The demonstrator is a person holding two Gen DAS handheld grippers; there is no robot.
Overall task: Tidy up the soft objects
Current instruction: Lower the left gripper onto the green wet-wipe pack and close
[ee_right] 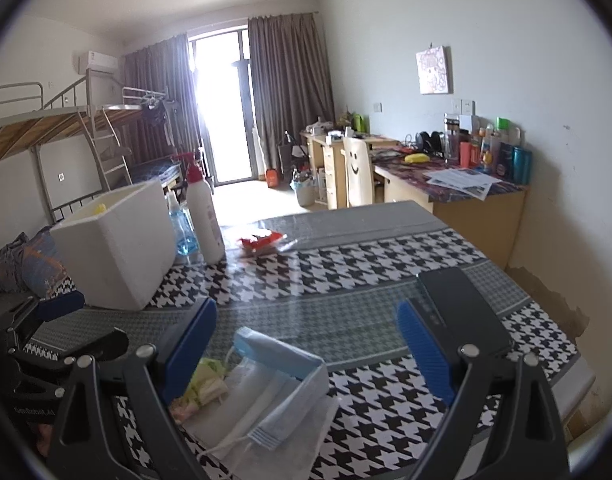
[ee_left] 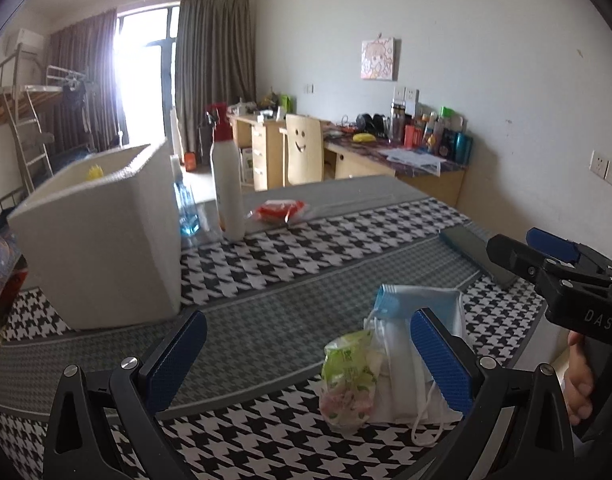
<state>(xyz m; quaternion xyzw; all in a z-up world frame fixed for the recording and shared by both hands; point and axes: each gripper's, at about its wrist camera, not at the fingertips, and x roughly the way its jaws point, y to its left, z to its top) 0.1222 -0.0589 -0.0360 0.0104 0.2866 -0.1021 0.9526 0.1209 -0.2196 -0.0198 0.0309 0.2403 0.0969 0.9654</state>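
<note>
Hovering both grippers, left (ee_left: 308, 354) and right (ee_right: 306, 350), jaws spread empty over the face masks (ee_right: 282, 392); only my left view shows fingers (ee_left: 582, 384).

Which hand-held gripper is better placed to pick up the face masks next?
Right, likely. The right hand-held gripper is open with the face masks between its fingers. The left hand-held gripper, also open, has them off by its right finger.

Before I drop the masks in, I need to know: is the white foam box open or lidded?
Open. The white foam box stands upright with no lid; its rim and inner wall show, with something yellow inside.
</note>
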